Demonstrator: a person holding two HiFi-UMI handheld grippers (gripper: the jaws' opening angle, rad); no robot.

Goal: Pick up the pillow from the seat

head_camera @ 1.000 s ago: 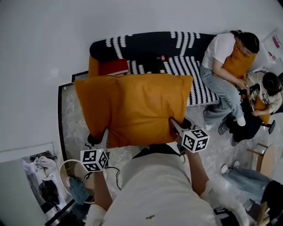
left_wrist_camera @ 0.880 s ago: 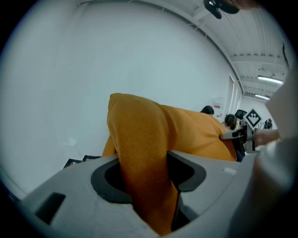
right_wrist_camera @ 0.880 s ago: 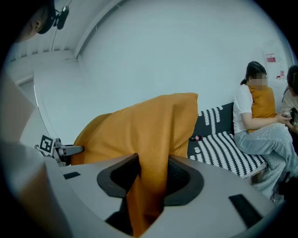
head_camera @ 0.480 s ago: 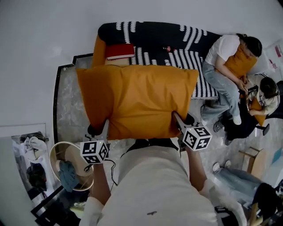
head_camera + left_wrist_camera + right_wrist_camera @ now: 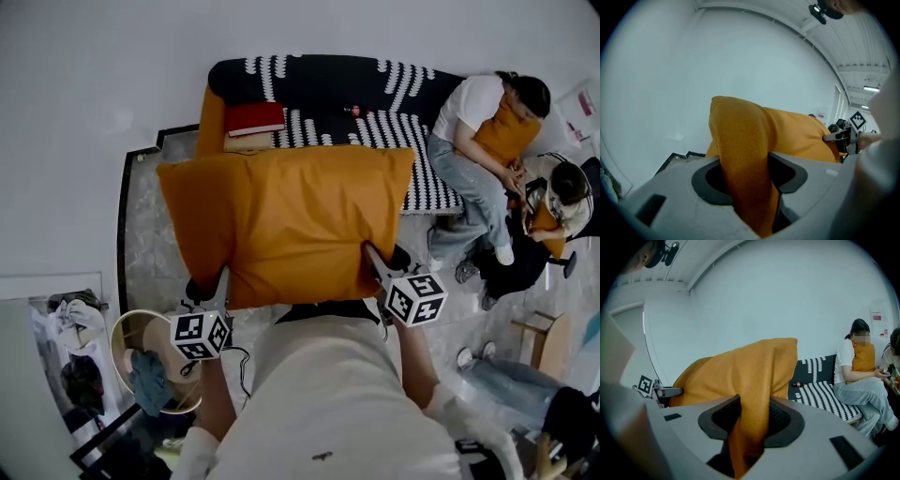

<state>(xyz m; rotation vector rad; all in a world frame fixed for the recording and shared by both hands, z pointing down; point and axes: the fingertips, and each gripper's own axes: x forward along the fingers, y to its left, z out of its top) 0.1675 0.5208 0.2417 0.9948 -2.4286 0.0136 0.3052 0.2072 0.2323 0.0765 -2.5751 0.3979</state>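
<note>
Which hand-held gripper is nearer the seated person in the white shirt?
Right. The right hand-held gripper clamps the pillow's corner on that person's side; the left hand-held gripper clamps the opposite corner, farther off.

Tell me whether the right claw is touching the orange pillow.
Touching. The right gripper view shows the right claw shut on the orange pillow, with its fabric pinched between both jaws.
</note>
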